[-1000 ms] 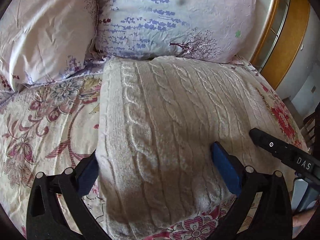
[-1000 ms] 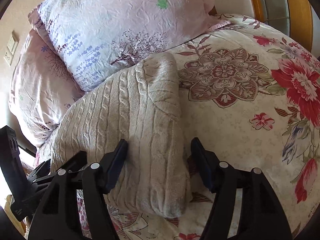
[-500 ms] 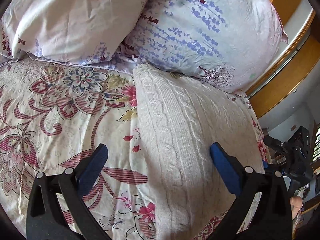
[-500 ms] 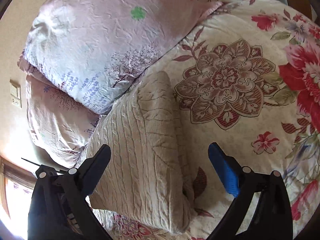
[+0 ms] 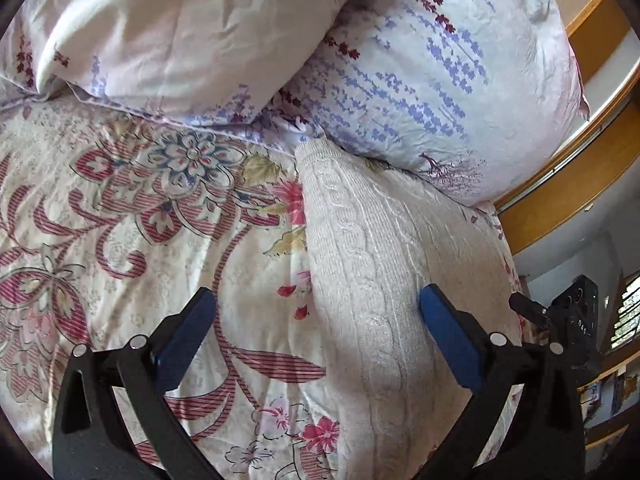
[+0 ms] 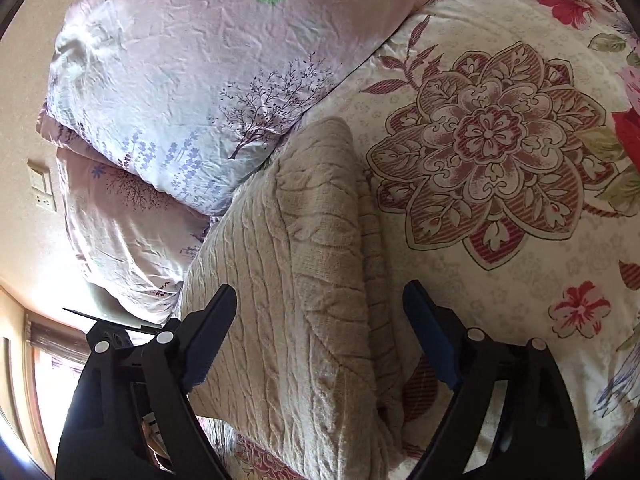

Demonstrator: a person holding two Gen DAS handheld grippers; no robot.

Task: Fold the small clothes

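Note:
A cream cable-knit sweater [image 5: 372,280] lies folded on the floral bedspread [image 5: 120,240], its far end against the pillows. My left gripper [image 5: 316,300] is open and hovers over the sweater's left edge; one pad is over the bedspread, the other over the knit. In the right wrist view the sweater [image 6: 312,280] shows its folded right edge. My right gripper [image 6: 320,294] straddles that edge with its jaws wide and closing, and the pads do not press on the knit.
Two pale floral pillows [image 5: 420,80] are stacked at the head of the bed. A wooden frame [image 5: 568,200] runs along the right. Wall sockets [image 6: 40,188] sit on the left wall. Bare bedspread [image 6: 500,160] lies to the right of the sweater.
The left gripper has slid to the sweater's left edge and rolled. The right gripper has spread its jaws wider from around the folded edge and tilted; the sweater lies still.

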